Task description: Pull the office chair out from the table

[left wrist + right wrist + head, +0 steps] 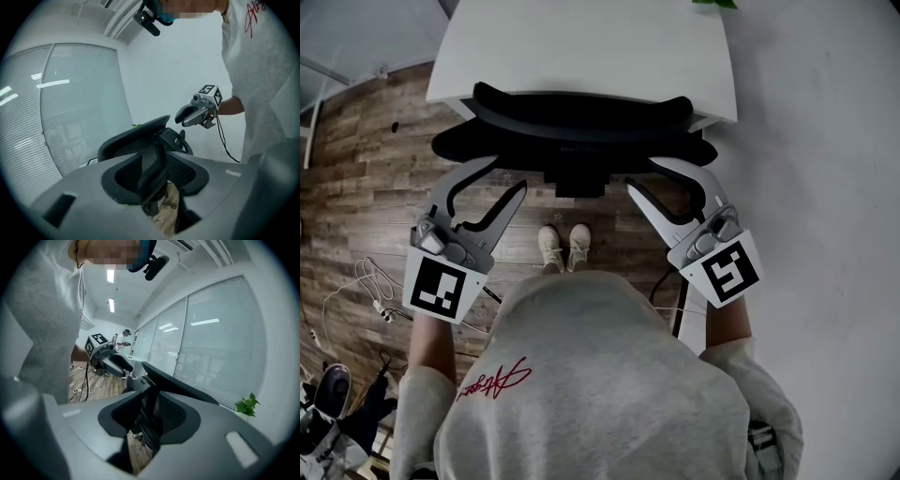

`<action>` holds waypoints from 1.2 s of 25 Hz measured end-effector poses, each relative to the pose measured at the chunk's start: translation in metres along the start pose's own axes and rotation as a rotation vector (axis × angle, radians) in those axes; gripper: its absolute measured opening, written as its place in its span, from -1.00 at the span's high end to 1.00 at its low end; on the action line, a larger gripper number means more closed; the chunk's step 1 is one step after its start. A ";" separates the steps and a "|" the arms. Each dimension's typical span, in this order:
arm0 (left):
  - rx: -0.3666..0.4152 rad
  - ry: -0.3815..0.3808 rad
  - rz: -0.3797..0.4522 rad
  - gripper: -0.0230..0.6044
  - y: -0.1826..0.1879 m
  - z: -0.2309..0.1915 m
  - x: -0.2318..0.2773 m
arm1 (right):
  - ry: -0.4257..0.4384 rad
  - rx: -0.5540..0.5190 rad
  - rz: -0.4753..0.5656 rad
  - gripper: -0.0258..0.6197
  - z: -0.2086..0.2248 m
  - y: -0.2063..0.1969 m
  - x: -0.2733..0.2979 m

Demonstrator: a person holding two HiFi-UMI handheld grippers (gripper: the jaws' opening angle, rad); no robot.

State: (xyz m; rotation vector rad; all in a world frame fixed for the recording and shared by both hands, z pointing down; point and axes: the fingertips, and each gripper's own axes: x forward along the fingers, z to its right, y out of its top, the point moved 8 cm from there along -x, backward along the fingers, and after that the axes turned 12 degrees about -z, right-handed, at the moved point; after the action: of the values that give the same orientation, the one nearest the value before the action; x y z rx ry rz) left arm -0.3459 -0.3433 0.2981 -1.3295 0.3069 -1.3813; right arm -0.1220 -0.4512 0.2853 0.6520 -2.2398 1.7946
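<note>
Reaching forward, slightly down: left gripper (502, 176) and right gripper (644, 175), jaws apart around the back of the office chair (581, 118).

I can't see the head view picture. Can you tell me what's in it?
A person looking down holds open left tongs and right tongs at the back of a black office chair pushed in at a white table. Their shoes stand on a wooden floor.

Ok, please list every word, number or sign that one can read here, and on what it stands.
Red cursive script on the grey sweatshirt: too stylised and blurred to read.
Left marker cube and right marker cube: black-and-white code squares only, no words.
Nothing else in the three views carries text.
</note>
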 end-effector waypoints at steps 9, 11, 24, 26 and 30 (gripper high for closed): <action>0.064 0.001 -0.102 0.33 -0.018 -0.001 0.018 | 0.069 -0.137 -0.163 0.45 0.006 -0.024 0.019; 0.078 0.005 -0.120 0.32 -0.020 0.000 0.021 | 0.077 -0.159 -0.198 0.41 0.009 -0.026 0.021; 0.263 0.023 -0.259 0.29 -0.035 0.000 0.045 | 0.019 -0.456 -0.453 0.28 0.003 -0.044 0.054; 0.286 0.023 -0.275 0.29 -0.036 0.000 0.048 | 0.029 -0.479 -0.480 0.29 0.002 -0.045 0.056; 0.315 -0.006 -0.296 0.28 -0.033 0.000 0.053 | 0.052 -0.508 -0.526 0.30 0.000 -0.049 0.059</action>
State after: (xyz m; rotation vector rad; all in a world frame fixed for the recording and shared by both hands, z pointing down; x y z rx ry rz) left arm -0.3483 -0.3756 0.3520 -1.1458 -0.1161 -1.5951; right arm -0.1523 -0.4720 0.3525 0.9465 -2.0962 0.9407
